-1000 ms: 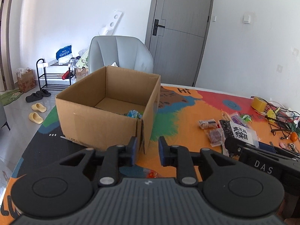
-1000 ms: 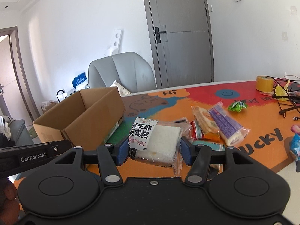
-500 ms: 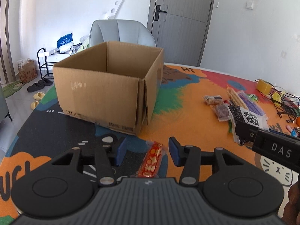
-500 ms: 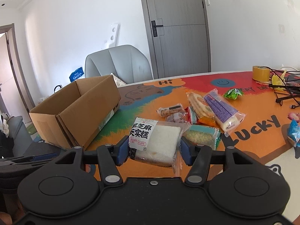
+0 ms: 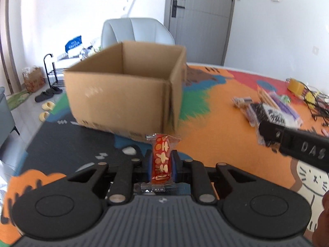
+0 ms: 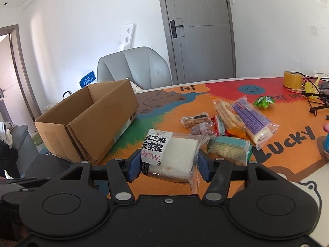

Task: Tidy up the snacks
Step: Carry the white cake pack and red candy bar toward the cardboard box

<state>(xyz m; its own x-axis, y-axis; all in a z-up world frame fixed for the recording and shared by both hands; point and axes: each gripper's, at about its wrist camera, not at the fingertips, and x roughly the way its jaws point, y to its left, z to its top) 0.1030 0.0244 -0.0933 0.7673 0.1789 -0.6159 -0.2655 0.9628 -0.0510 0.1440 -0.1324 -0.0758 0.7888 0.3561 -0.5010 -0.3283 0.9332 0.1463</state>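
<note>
Now the left gripper (image 5: 161, 162) has just closed, and its blue pads pinch a small red snack packet with cream-coloured flower prints (image 5: 160, 160). The packet stands upright low in the centre of the left wrist frame, its clear crimped end poking above the fingertips. Behind it, mid-frame, sits the open brown cardboard box (image 5: 125, 88) on the colourful cartoon-printed table mat (image 5: 226, 144).

In the right wrist frame, the right gripper (image 6: 169, 162) stands about half open, clamped on a clear-wrapped white rice cake with black Chinese lettering (image 6: 170, 156), which fills the gap between the pads at lower centre. The box lies at centre left, loose snack packets (image 6: 232, 121) at centre right.
</note>
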